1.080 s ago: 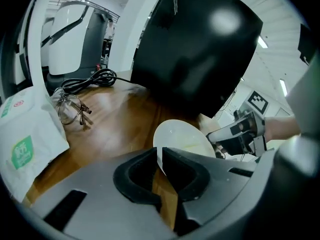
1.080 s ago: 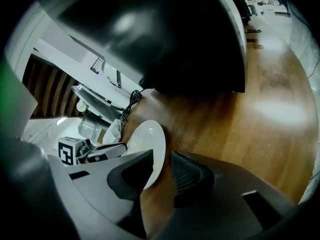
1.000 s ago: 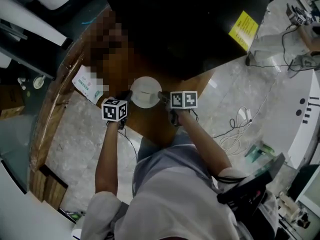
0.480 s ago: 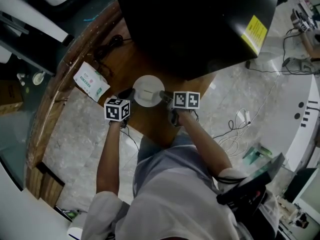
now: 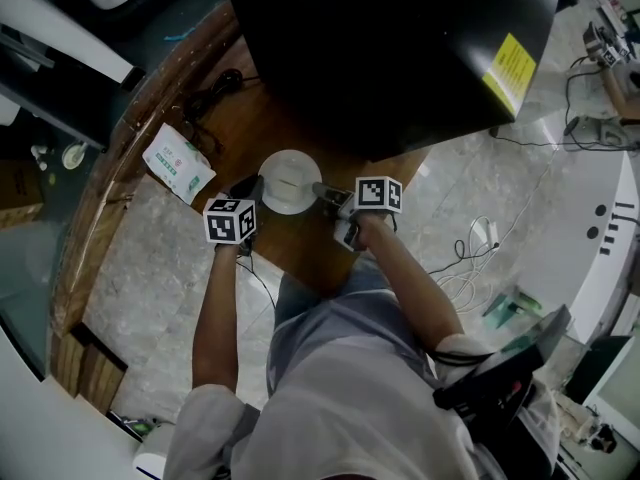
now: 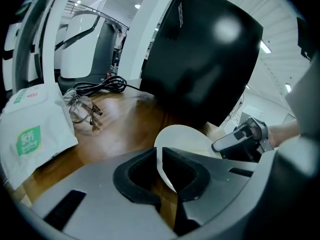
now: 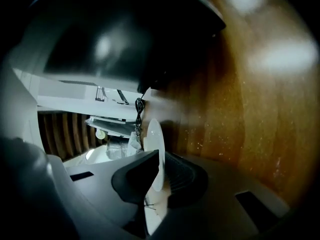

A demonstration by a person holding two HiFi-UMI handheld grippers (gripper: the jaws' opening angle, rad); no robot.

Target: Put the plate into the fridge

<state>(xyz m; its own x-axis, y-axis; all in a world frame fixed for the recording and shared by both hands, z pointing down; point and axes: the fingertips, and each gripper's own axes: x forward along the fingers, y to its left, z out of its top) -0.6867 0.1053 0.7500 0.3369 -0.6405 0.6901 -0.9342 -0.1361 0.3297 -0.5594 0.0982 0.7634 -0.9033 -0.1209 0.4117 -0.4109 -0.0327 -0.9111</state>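
Observation:
A white plate (image 5: 288, 181) is over the wooden table (image 5: 300, 253), in front of the black fridge (image 5: 400, 48). My left gripper (image 5: 250, 192) is shut on the plate's left rim; in the left gripper view the rim (image 6: 187, 139) sits pinched between its jaws (image 6: 161, 156). My right gripper (image 5: 326, 194) is at the opposite rim. Its jaws have just been closing, and in the right gripper view the plate (image 7: 153, 134) stands edge-on between the pads (image 7: 161, 171), which press on it. The right gripper (image 6: 240, 140) also shows in the left gripper view.
A white packet (image 5: 180, 163) with green print lies on the table at the left, with glasses (image 6: 82, 109) and a coiled black cable (image 5: 215, 93) behind it. The fridge body (image 6: 210, 59) stands close behind the plate. White cables (image 5: 480, 258) lie on the floor at the right.
The right gripper has rolled, so its marker cube now sits tilted, and its jaws have closed onto the plate's right rim. The left gripper has stayed at the left rim.

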